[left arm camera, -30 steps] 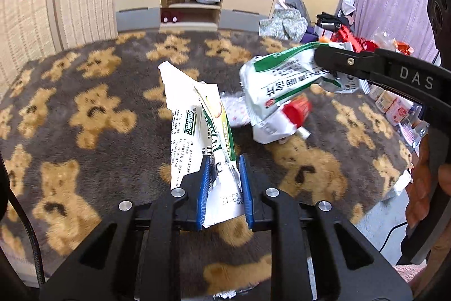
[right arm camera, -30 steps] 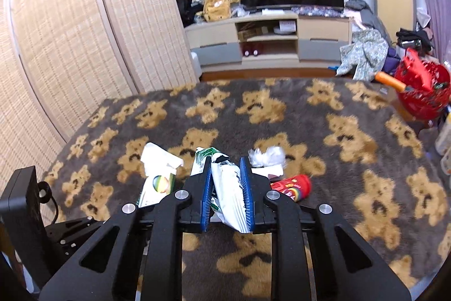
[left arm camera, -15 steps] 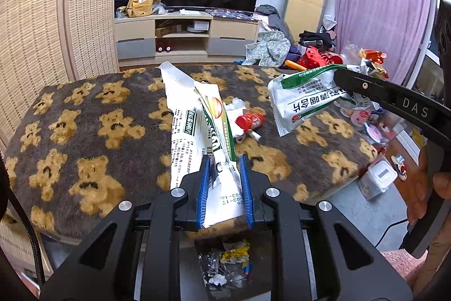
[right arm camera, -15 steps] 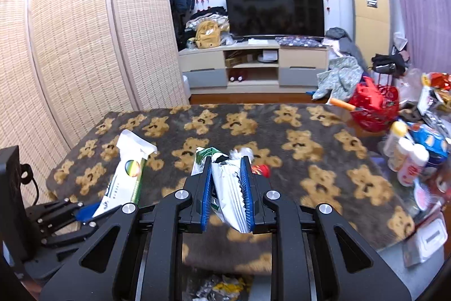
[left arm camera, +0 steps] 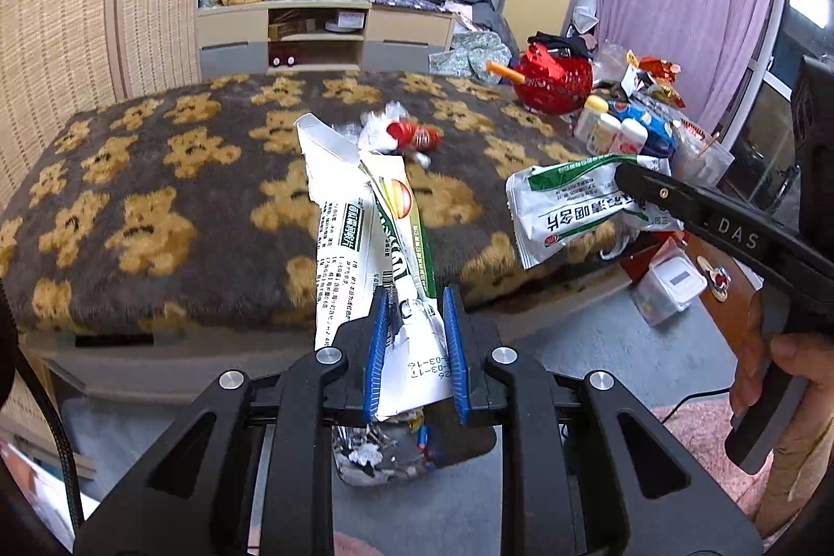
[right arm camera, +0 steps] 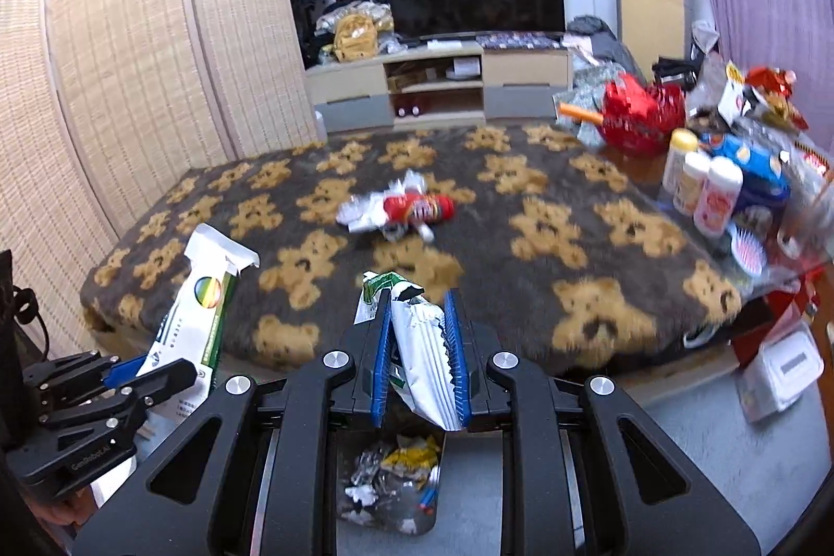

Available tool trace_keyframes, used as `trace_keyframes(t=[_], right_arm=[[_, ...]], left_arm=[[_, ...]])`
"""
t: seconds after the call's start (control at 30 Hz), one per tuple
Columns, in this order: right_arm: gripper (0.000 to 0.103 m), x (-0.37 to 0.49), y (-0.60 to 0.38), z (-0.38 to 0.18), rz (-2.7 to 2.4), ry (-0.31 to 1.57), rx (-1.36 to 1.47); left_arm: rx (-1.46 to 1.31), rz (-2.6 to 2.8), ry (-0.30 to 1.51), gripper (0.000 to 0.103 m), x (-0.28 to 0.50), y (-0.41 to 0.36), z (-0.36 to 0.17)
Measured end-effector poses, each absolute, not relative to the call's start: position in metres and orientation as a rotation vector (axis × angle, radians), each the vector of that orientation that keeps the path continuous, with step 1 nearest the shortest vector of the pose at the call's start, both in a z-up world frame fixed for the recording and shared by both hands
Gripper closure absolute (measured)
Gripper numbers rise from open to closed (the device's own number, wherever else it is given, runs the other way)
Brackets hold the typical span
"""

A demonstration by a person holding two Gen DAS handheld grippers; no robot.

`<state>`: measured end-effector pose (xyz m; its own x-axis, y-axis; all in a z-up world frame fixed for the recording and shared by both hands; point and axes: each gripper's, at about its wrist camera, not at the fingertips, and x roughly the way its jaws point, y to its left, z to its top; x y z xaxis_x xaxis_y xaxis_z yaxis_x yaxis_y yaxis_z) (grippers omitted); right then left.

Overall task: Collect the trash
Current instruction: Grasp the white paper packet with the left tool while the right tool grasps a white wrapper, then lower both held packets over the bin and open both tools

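Note:
My left gripper (left arm camera: 414, 347) is shut on a flattened white and green carton (left arm camera: 365, 238), held off the near edge of the bear-pattern blanket (left arm camera: 156, 201). My right gripper (right arm camera: 419, 353) is shut on a white and green foil pouch (right arm camera: 422, 363); the pouch also shows in the left wrist view (left arm camera: 568, 207). Both are held above an open trash bin (right arm camera: 391, 488) with wrappers inside, also seen below the left gripper (left arm camera: 385, 452). A red wrapper with crumpled white paper (right arm camera: 406, 209) lies on the blanket. The left gripper and carton appear at the left of the right wrist view (right arm camera: 193, 321).
A side table (right arm camera: 813, 264) at the right holds bottles (right arm camera: 703, 186), a red basket (right arm camera: 641, 113) and snacks. A white plastic box (right arm camera: 782, 368) sits on the floor below it. A TV stand (right arm camera: 438, 87) is at the back, a woven screen (right arm camera: 130, 61) at the left.
Both grippers have pulled back from over the blanket, with the carton and pouch still held, to above the trash bin on the floor. The red wrapper stays on the blanket.

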<state>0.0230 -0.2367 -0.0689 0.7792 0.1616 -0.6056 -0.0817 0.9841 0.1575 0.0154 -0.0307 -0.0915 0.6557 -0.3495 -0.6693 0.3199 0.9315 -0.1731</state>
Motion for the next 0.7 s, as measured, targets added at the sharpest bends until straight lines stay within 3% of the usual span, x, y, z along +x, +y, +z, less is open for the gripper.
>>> trace_keyframes(t=[0.4,0.7], right_arm=[[0.082,0.017,-0.22,-0.184,0.129,0.891,0.123],[0.082,0.03,-0.212,-0.237,0.111,0.984,0.098]], left_arm=[[-0.069,-0.398,0.948,0.083,0.007,-0.037,-0.192],[-0.082,-0.382,1.09,0.083,0.025,-0.038,-0.261]])
